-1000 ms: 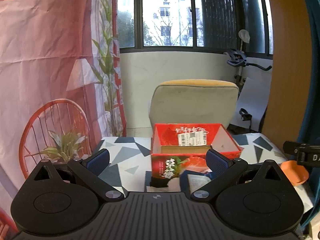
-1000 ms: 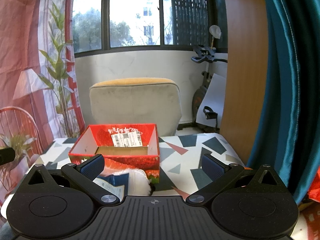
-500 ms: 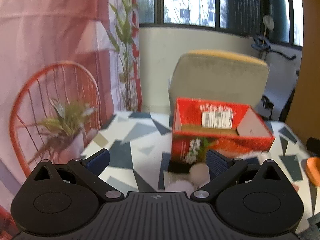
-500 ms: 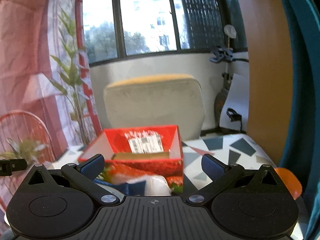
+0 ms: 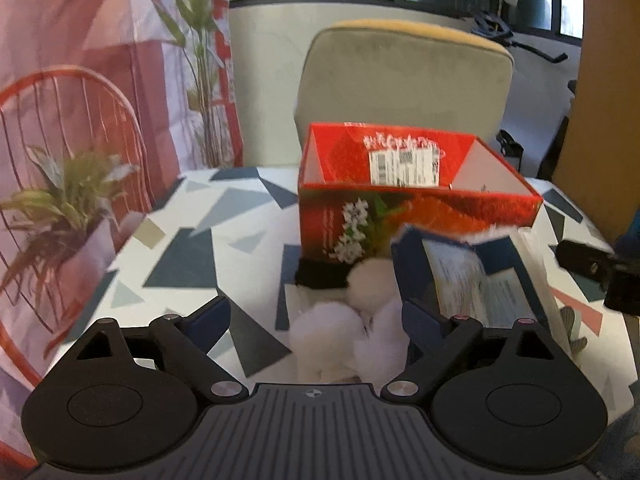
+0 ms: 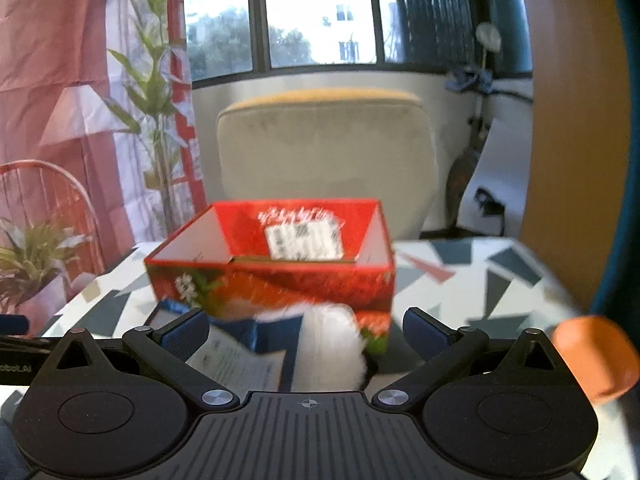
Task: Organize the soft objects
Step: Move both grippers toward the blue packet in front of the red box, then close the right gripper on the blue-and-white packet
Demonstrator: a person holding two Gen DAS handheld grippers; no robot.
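A red open box [image 5: 416, 196] stands on the patterned table [image 5: 200, 240]; it also shows in the right wrist view [image 6: 276, 268]. In front of it lies a white fluffy soft toy [image 5: 352, 332] with a blue part and paper tag [image 5: 472, 280]. My left gripper [image 5: 316, 316] is open, its fingers either side of the white fluff. My right gripper [image 6: 306, 328] is open, with the white fluff [image 6: 332, 344] and blue tagged part [image 6: 236, 356] between its fingers. The other gripper shows at the right edge [image 5: 600, 272].
A beige chair [image 5: 404, 80] stands behind the table. A potted plant [image 5: 60, 208] and a red wire chair [image 5: 80, 92] are at the left. An orange soft object [image 6: 596, 360] lies at the table's right. Wooden panel [image 6: 576, 120] at right.
Both grippers have moved forward and down toward the toy in front of the red box. The left view has tilted down so the white fluff now lies between its fingers.
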